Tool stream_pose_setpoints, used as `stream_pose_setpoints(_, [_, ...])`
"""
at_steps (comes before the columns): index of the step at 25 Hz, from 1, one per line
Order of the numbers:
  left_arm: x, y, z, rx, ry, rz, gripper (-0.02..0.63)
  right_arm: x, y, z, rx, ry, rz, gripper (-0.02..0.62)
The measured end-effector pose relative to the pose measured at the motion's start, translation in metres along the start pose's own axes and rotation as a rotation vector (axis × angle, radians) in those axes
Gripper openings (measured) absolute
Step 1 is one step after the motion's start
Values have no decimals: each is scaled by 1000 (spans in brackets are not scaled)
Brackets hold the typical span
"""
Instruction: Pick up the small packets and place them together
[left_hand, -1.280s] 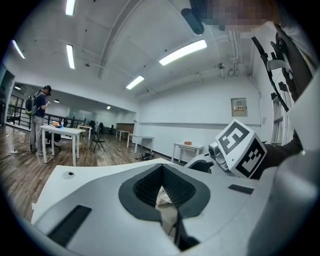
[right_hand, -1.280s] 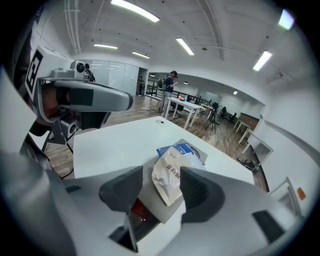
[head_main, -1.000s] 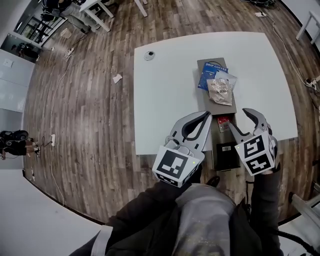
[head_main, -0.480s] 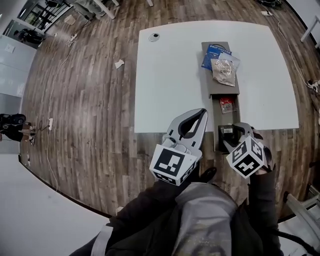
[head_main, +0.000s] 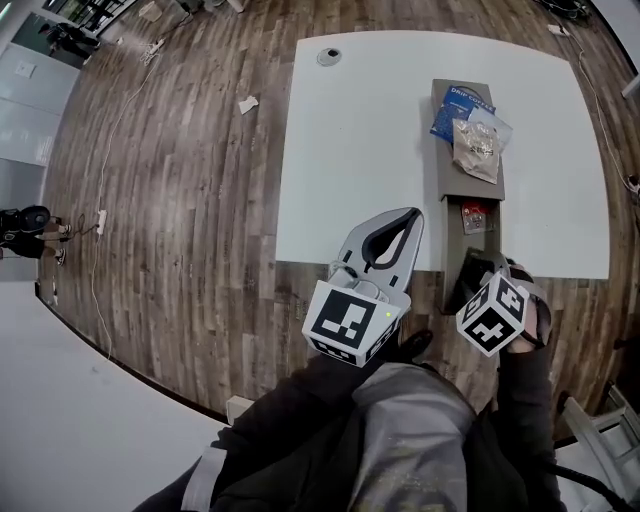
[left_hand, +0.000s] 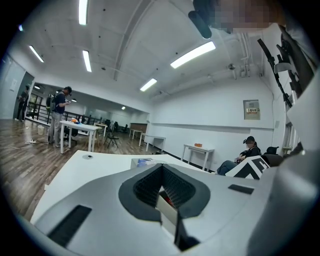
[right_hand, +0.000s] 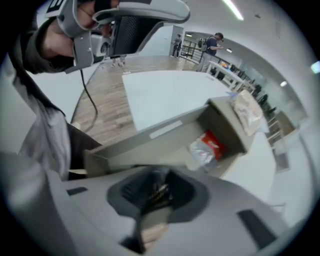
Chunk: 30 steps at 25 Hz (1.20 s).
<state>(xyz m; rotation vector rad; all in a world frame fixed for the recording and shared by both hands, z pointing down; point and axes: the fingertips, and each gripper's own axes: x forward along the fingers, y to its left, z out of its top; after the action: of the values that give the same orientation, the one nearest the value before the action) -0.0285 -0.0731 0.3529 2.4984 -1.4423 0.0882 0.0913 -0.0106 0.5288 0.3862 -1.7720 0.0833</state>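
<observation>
Four packets, one long grey box (head_main: 447, 172) on a white worktop (head_main: 360, 150), two tools. Blue packet (head_main: 457, 105) and clear packet (head_main: 478, 148): overlapping on the box's covered far end, evidently the gathering spot. Red packet (head_main: 475, 216): alone in the open middle compartment, nothing touching it. Black packet (head_main: 466, 285): at the box's near end, apparently tipped up rather than flat, between the jaws of the right tool (right_hand: 152, 192). Right tool: pointed steeply down into the box, so as to reach in over its walls. Its jaws have just been closing and stand fairly wide because they span the packet's breadth. The pads look to bear on the packet, though that view is blurred. Left tool (head_main: 410, 214): jaws together, nothing between them, held near level over the worktop's near edge beside the box, clear of the right tool's path. Step in hand, by judgement: taking the black packet to join the far pair. The red one remains to be moved.
</observation>
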Motion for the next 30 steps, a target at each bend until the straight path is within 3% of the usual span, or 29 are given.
stream_pose_setpoints(1, [3,0,-1,-2,4,-5,2,1,-10,-2,-13,9,-55,6])
stream_pose_setpoints(4, [8,-1,-3,-3,9,-19,2,0,-20,-1,8,-8,-84,2])
stream_pose_setpoints(8, [13,-7,-6,-2,11,-47,2,-15,-27,8,149,-163,-68,2])
stream_pose_setpoints(11, [14,-12,-4,-4,10,-60,2,-28,-27,13,154,-227,-59,3])
stream_pose_setpoints(12, [14,-13,-3,-5,9,-63,2,-29,-21,12,131,-220,-35,16])
stream_pose_setpoints(13, [13,-15,-4,-5,10,-65,2,-28,-14,11,100,-202,-2,72])
stream_pose_setpoints(15, [12,-17,-5,-5,13,-68,2,-22,4,8,36,-159,79,263])
stream_pose_setpoints(16, [12,-17,-5,-4,13,-70,2,-19,11,8,14,-148,107,309])
stream_pose_setpoints(19, [12,-11,-3,0,9,-59,2,-6,16,8,-37,-103,115,381])
stream_pose_setpoints(22, [13,-3,-2,-6,10,-42,2,4,13,4,-82,-32,90,385])
stream_pose_setpoints(24, [13,3,-3,-9,11,-33,2,3,5,5,-70,-33,58,356])
stream_pose_setpoints(26, [15,7,-3,-7,9,-28,2,2,-6,7,-50,-47,7,189])
stream_pose_setpoints(30, [16,9,-3,-9,7,-25,2,2,-14,7,-30,-50,-25,143])
